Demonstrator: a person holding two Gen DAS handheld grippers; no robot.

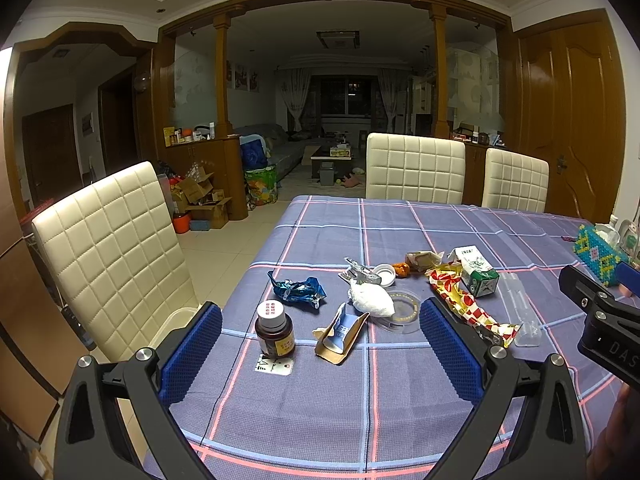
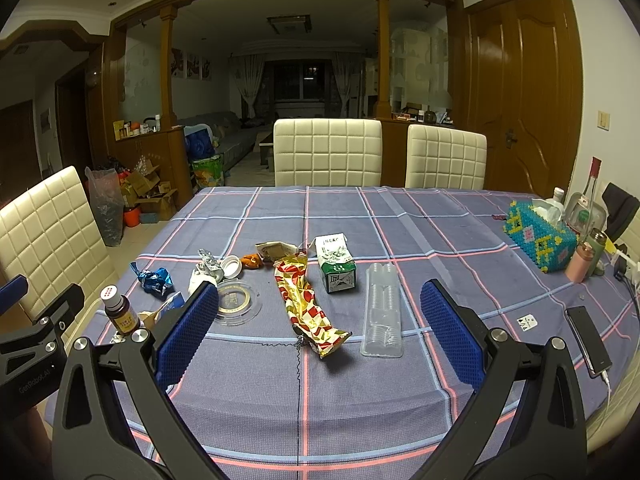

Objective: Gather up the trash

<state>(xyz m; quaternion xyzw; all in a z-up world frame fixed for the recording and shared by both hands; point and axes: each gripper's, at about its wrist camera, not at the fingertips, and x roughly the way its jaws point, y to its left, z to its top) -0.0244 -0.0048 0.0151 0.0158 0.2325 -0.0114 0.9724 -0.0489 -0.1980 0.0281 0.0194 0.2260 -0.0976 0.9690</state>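
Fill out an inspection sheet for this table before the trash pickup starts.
Surface: table under a plaid tablecloth, trash scattered mid-table.
Job's things: red-yellow wrapper, green-white carton, clear plastic tray, blue foil wrapper, crumpled white paper, torn cardboard packet, clear round lid, white cap; all lying loose, none held.
Clutter: brown pill bottle upright; beaded tissue box, bottles and phone at the right edge.
Grippers: left gripper open, empty; right gripper open, empty.
Cables: white cable from the phone runs off the table edge.
Surroundings: white quilted chairs, cardboard boxes on the floor at left.
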